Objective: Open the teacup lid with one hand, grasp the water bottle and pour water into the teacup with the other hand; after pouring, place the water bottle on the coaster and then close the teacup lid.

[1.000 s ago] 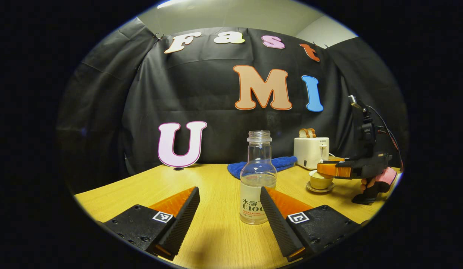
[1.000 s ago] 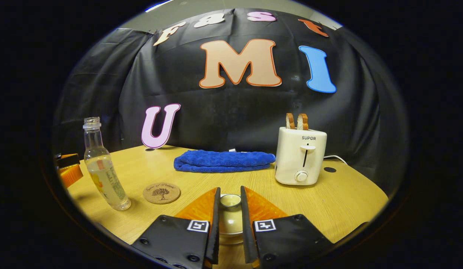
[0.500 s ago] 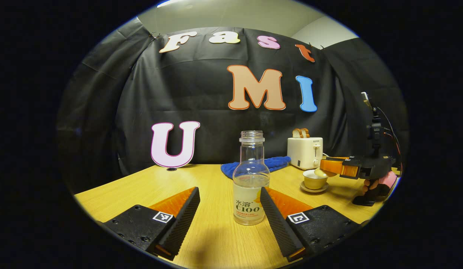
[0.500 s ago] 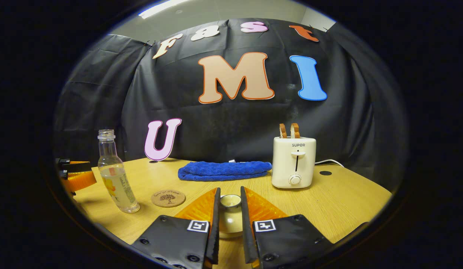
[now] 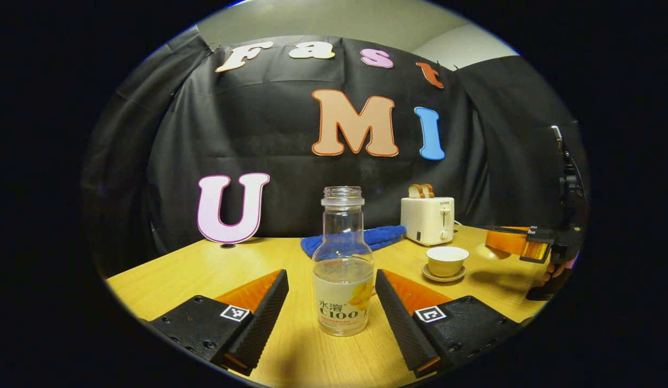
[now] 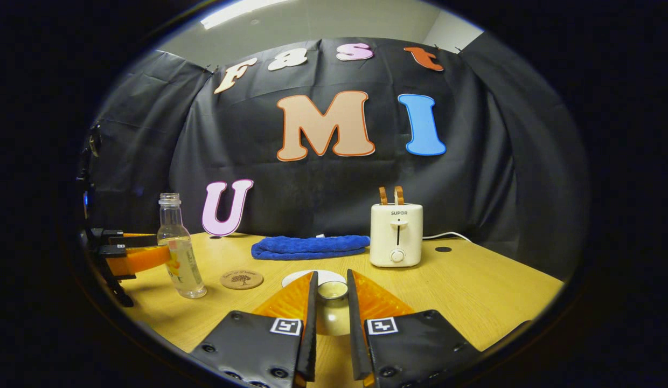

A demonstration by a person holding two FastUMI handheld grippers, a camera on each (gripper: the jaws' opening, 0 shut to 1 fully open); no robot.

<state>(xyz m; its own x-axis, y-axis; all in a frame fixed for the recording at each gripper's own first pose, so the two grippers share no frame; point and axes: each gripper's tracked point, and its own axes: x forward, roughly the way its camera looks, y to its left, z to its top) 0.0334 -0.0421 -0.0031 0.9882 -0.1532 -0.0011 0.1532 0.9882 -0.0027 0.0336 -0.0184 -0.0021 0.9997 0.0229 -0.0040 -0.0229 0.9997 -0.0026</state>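
Black cloth closes off the back of a booth, and a pale wooden surface (image 5: 215, 269) fills the foreground. Largest on it, toward the back, is a folded blue towel (image 6: 307, 247), lying flat with its long side running left to right. Just beside it on the right stands a cream toaster (image 6: 396, 235) with two bread slices (image 6: 391, 195) sticking up from its slots.

Nearer the front, a clear bottle (image 5: 343, 264) stands upright, long axis vertical, open mouth pointing at the ceiling, uncapped, with water in its lower part. In the left gripper view it sits between the fingers of the left claw (image 5: 331, 291), which is spread wide; neither finger touches it. In the right gripper view the bottle (image 6: 179, 247) is at the left, with the left claw reaching in beside it.

A round cork coaster (image 6: 241, 279) lies flat just to the right of the bottle, bare.

Farther right in the left gripper view, a small cream cup (image 5: 446, 260) sits upright on its saucer (image 5: 444, 277), open, mouth up.

The right claw (image 6: 331, 293) is nearly closed, both fingers pinching the knob of the lid (image 6: 332, 292), which is held level, knob up. In the left gripper view the lid (image 5: 487, 251) hangs in the air to the right of the cup, apart from it, with a hand (image 5: 555, 268) gripping the handle.
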